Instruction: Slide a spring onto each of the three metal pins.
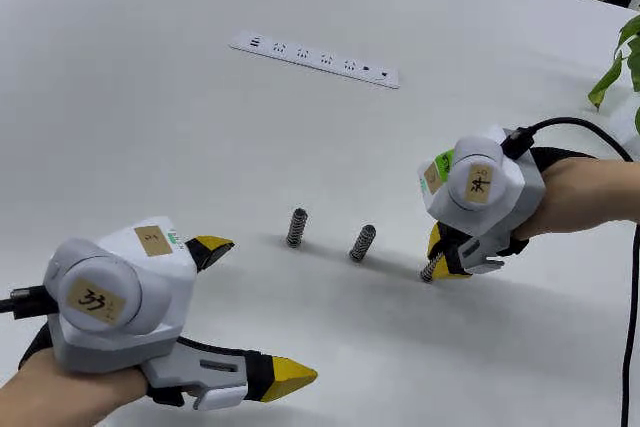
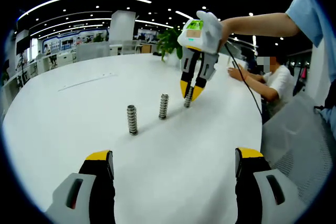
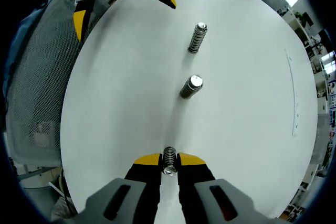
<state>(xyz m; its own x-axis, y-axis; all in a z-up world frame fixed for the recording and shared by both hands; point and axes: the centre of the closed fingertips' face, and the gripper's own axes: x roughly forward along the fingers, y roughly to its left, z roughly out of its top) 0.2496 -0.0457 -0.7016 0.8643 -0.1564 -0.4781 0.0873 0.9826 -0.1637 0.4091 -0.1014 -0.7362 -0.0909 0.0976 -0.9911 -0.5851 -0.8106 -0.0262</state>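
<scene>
Three pins in a row on the desk [image 1: 150, 97]
Left to right: first pin [image 1: 297, 227], second pin [image 1: 362, 242], third pin [image 1: 432, 269], the last between the right gripper's [image 1: 440, 259] jaws; left gripper [image 1: 265, 309] in front at left, power strip [image 1: 314, 58] behind.

White worktop [image 1: 150, 97], silver springs [image 1: 297, 227], yellow-tipped jaws.
The left gripper [image 1: 265, 309] and right gripper [image 1: 440, 265] have pale grey-white bodies, tan labels, and black jaws ending in yellow; the right one adds a green sticker. Power strip [image 1: 315, 58] white, cable [image 1: 632, 277] black, plant [image 1: 620, 62] green.
</scene>
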